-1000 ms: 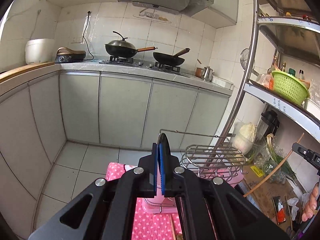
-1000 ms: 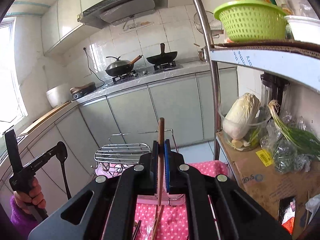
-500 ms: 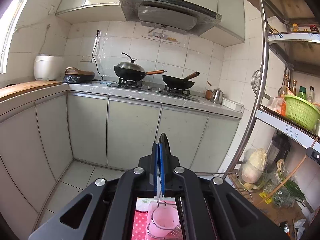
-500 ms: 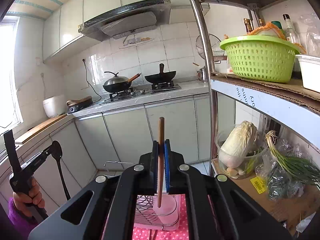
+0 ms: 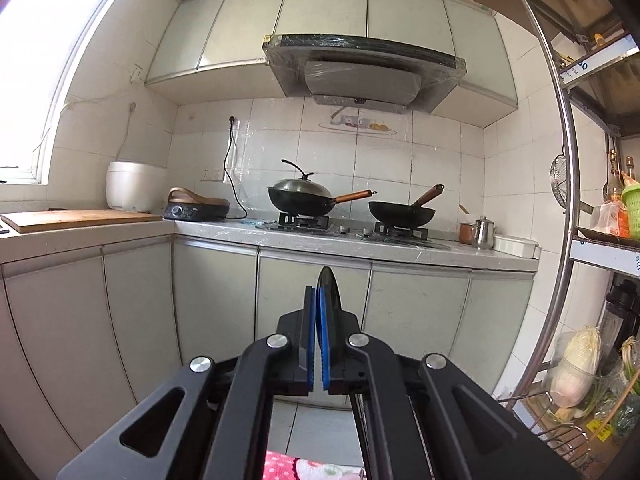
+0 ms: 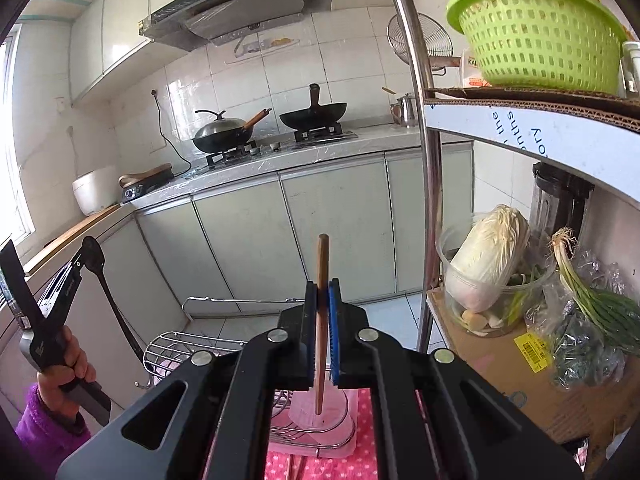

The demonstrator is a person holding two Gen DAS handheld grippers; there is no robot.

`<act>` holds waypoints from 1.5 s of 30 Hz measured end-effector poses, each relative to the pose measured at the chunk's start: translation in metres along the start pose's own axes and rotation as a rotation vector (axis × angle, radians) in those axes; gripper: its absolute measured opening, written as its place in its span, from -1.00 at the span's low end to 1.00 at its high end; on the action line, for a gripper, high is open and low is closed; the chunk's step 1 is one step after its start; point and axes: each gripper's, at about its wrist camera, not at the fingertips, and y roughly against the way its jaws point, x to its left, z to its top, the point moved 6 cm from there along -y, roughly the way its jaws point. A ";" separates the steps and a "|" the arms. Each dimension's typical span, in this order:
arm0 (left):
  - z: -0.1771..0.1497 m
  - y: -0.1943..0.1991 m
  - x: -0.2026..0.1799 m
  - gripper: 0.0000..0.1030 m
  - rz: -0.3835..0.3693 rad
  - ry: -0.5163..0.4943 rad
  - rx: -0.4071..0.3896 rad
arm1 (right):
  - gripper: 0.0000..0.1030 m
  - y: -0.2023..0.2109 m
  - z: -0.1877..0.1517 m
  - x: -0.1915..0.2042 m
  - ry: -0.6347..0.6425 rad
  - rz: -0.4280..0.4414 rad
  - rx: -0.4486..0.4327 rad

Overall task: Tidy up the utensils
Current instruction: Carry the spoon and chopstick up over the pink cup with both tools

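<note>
My left gripper [image 5: 318, 296] is shut on a black spoon [image 5: 329, 286], whose bowl stands edge-on above the blue pads. In the right wrist view the same spoon [image 6: 94, 254] sticks up from the left gripper [image 6: 80, 265], and its handle hangs down. A hand in a purple sleeve holds that gripper at the far left. My right gripper [image 6: 322, 292] is shut on a wooden chopstick [image 6: 322, 264] that stands upright. The chopstick's lower end hangs over a pink holder [image 6: 308, 416] in a wire rack [image 6: 180, 350].
The rack stands on a pink dotted cloth [image 6: 362, 460]. A metal shelf post [image 6: 428, 200] rises to the right, with a cabbage tub [image 6: 486, 264], spring onions [image 6: 592, 300] and a green basket [image 6: 536, 36]. Cabinets [image 5: 312, 292] and a stove with a wok [image 5: 300, 198] lie ahead.
The left gripper has swung up and away from the rack, which slid to the bottom right of its view. The right gripper has moved nearer the shelf, still with the chopstick in it.
</note>
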 end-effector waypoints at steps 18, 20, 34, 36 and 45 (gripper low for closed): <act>-0.097 -0.015 -0.032 -0.96 -0.118 -0.115 0.114 | -0.89 -0.053 -0.027 -0.011 -0.058 0.047 0.178; -0.107 -0.019 -0.033 -0.96 -0.134 -0.110 0.154 | -0.89 -0.058 -0.030 -0.011 -0.062 0.052 0.195; -0.112 -0.023 -0.041 -0.87 -0.237 -0.089 0.285 | -0.88 -0.085 -0.047 -0.019 -0.087 0.029 0.250; -0.111 -0.029 -0.038 -0.82 -0.254 -0.054 0.330 | -0.88 -0.086 -0.046 -0.018 -0.078 0.024 0.253; -0.109 -0.052 -0.030 -0.17 -0.341 0.091 0.514 | -0.69 -0.089 -0.045 -0.022 -0.089 0.022 0.258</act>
